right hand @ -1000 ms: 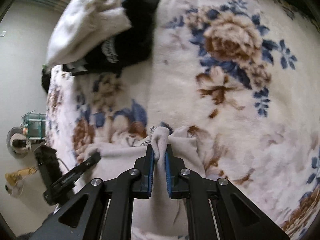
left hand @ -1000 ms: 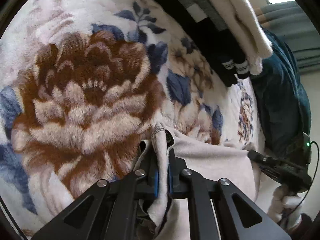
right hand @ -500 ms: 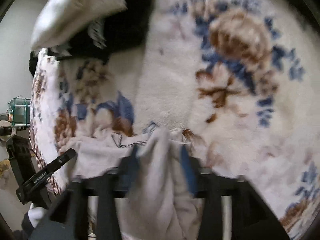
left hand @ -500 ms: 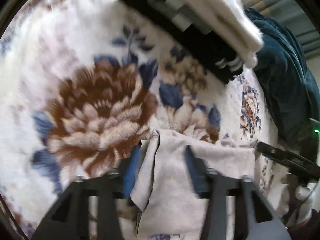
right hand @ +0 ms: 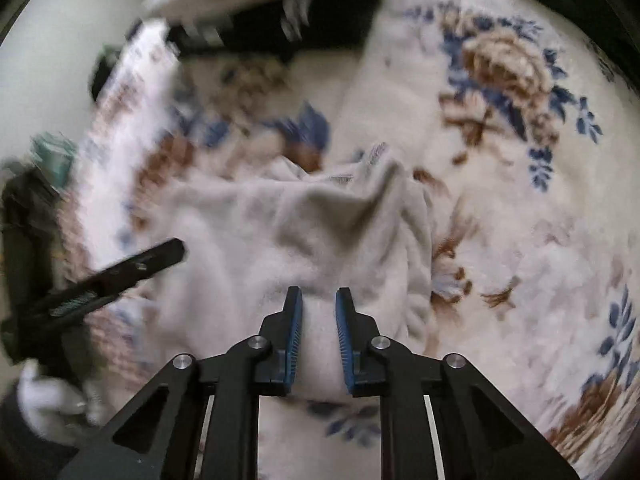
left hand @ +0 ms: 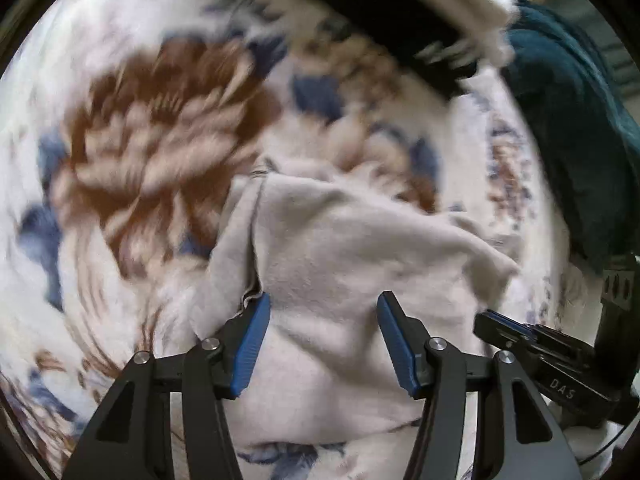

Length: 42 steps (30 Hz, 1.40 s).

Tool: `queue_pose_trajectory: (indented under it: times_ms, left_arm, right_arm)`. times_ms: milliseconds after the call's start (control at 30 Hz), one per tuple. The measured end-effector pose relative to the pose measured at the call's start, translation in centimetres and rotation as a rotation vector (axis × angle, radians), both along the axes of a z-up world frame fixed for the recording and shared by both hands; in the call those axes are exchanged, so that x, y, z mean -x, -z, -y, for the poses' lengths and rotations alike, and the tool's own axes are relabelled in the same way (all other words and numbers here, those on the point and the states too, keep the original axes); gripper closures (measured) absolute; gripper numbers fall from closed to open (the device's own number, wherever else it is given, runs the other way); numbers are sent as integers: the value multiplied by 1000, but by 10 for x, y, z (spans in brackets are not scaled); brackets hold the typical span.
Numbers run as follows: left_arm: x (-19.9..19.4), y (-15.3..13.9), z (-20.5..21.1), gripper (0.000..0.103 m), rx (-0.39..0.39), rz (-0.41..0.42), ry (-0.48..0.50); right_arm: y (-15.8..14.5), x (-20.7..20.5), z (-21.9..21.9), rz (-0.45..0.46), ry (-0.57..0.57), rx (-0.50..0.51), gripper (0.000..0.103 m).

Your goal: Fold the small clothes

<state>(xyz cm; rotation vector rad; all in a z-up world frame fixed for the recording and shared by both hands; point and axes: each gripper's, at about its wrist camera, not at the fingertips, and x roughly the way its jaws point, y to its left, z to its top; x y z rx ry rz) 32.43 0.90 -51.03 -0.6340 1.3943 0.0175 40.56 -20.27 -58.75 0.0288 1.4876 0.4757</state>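
Small pale-grey soft knit garment (left hand: 352, 248) lies rumpled on the cream floral fleece blanket (left hand: 152, 128) covering the bed, directly under and ahead of both grippers.

Left gripper (left hand: 322, 332): jaws parted wide, blue pads clear of the cloth, nothing pinched. The fabric shows in the gap but looks to lie below it.

Right gripper (right hand: 319, 330): jaws closing, gap already narrow. Cloth sits in line between the pads; no fold visibly pinched, pads not pressing.

Key relation: the garment's long axis runs side to side across both views, spanning from one gripper to the other. Each gripper sits over its own end, both about equally near. A hemmed edge (left hand: 256, 216) runs away from the left pad; a raised peak of cloth (right hand: 380, 176) stands ahead of the right jaws.

My read: next grab is an edge or corner on each side, so each hand takes its own end.

Stack of folded white and black clothes (left hand: 420, 12) at the far edge, well apart. Dark teal fabric (left hand: 572, 132) beyond it.
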Motion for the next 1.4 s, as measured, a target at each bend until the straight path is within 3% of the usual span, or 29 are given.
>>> queue_pose_trajectory:
  times_ms: [200,333,400,467,567,700,733,767,800,833,867,900,967,1033,1100,1133,1167,1233,1300,1333,1400]
  left_arm:
    - [2,-2,-1,50,20,0,9]
    - [-5,-39,1,50,-40,47,92]
    - [-7,-54,3,50,-100,74,133]
    - [-13,-59,1,50,-126,92,154]
    - [-21,-59,-2,50,-128,104,144]
    - [-21,-47,-15,50,-90,79,92]
    - [-21,-45,-16,50,-86,74,80]
    - [-17,-42,-22,50,-78,68,59]
    - [-13,-41,-27,50,-69,64,47]
    - [-10,-40,-31,50,-67,57,34]
    - [-7,-39,-34,50,-67,55,26]
    - [-1,-37,-39,50,-57,54,15]
    - [8,-33,-45,50,-51,37,0]
    - [17,-28,-51,50,-35,22,-24]
    - [28,-27,-58,50,-19,10,-64]
    - [34,-28,-60,50,-4,9,-88]
    - [39,-28,-62,50,11,11,-107]
    - [58,-29,-63,50,66,15,-169]
    - [83,-27,-60,49,177,34,-256]
    - [90,-25,-58,43,220,39,-284]
    - [112,-13,-45,33,385,68,-383]
  right_arm:
    - [31,-7,-17,-9,-6,97,90]
    - [2,-18,-1,-63,45,-3,85]
    - [-28,-20,9,-39,33,-45,74]
    - [-56,-24,10,28,-21,-43,34]
    - [-66,-31,-10,98,-158,10,33]
    - [-49,-40,-58,130,-408,51,33]
    - [-38,-41,-71,106,-474,73,33]
    - [-24,-45,-82,82,-523,112,47]
    - [-12,-47,-91,61,-581,138,64]
    - [0,-51,-98,27,-608,159,96]
    - [12,-56,-101,-33,-617,168,95]
    - [20,-64,-100,-110,-594,130,95]
    - [42,-94,-84,-362,-419,7,96]
    - [56,-120,-61,-468,-235,-50,95]
    - [49,-135,-47,-430,-144,-77,93]
    - [38,-137,-42,-382,-121,-90,84]
    - [25,-138,-35,-335,-95,-107,65]
    - [-6,-134,-15,-251,-30,-164,41]
    - [-33,-124,6,-174,23,-184,40]
    - [-45,-114,21,-146,58,-194,38]
    - [-54,-90,50,-128,137,-206,26]
